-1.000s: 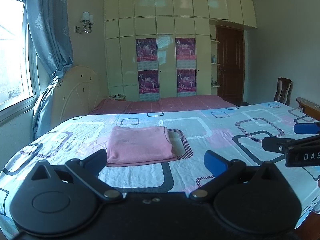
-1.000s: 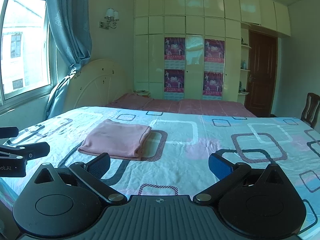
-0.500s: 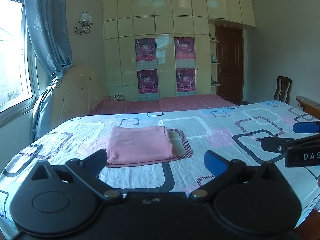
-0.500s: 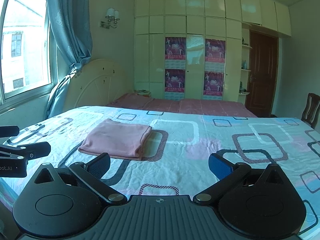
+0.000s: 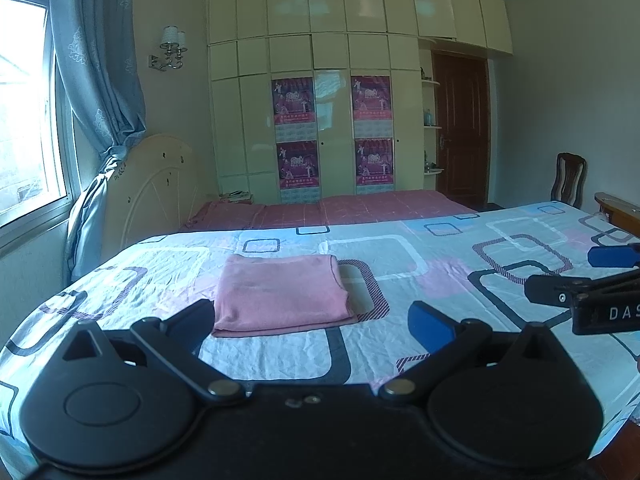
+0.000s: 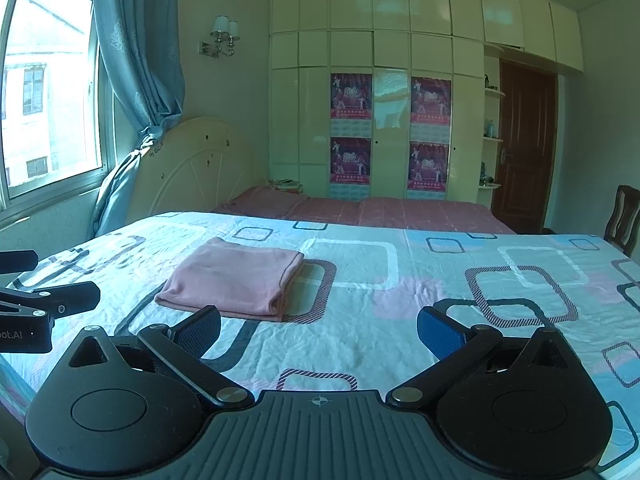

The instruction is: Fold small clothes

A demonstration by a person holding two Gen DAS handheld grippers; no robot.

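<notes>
A pink garment (image 5: 280,294) lies folded into a flat rectangle on the patterned bedspread (image 5: 420,280); the right wrist view shows the same pink garment (image 6: 234,276) left of centre. My left gripper (image 5: 314,322) is open, held back from the cloth's near edge, nothing between its fingers. My right gripper (image 6: 320,330) is open too, off to the right of the cloth and empty. Each gripper shows at the other view's edge: the right gripper (image 5: 596,276) at the right side, the left gripper (image 6: 38,280) at the left side.
The bedspread (image 6: 440,272) stretches wide to the right. A second bed with a pink cover (image 5: 340,210) lies beyond, before a cream wardrobe (image 5: 332,80). A headboard (image 5: 152,184), curtain (image 5: 100,80) and window are on the left; a door (image 5: 460,128) and wooden chair (image 5: 568,178) on the right.
Both grippers have stayed open and almost still. The folded pink garment has not moved.
</notes>
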